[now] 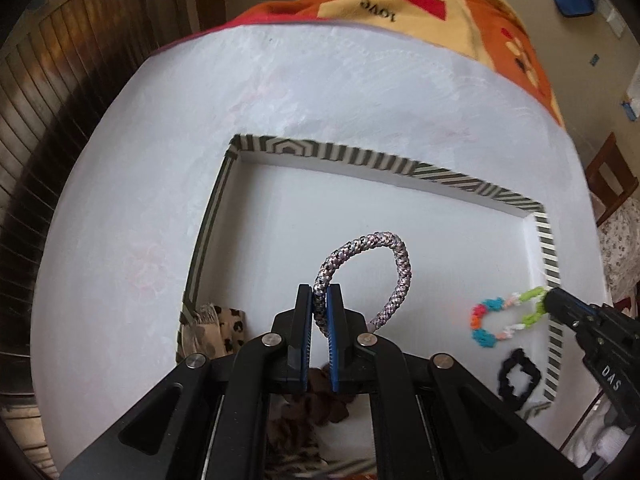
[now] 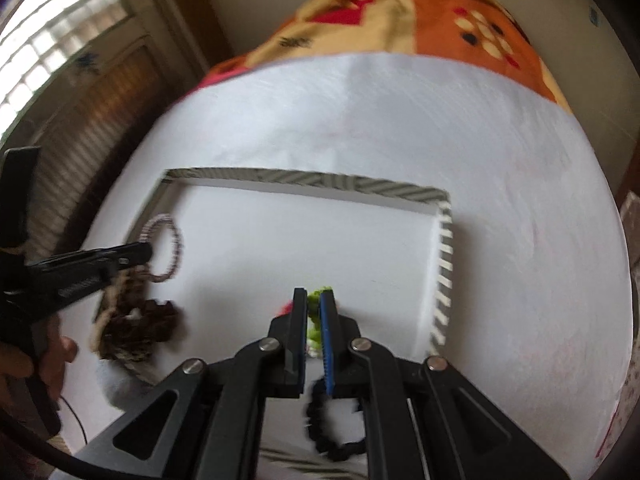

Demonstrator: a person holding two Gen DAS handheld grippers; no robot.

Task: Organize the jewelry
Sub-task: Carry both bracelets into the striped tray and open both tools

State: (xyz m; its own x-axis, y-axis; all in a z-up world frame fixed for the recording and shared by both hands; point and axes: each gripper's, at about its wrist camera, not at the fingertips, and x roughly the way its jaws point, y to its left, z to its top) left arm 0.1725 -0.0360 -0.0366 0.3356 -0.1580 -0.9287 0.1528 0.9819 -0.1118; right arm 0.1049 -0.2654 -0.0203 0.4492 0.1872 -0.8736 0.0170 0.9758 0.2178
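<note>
White tabletop point(image 1: 120, 200) bears striped tray point(image 1: 320, 150), middle bare; left gripper point(image 1: 320, 312) clamps grey bracelet point(image 1: 396, 256); right gripper point(image 2: 314, 308) clamps colourful bracelet point(image 1: 496, 320), mostly hidden.

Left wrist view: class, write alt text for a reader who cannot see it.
The left hand-held gripper is shut on a grey braided bracelet over a shallow white tray with a striped rim. At the right edge, the right hand-held gripper grips a multicoloured bracelet, with a black bracelet lying just below it.
</note>
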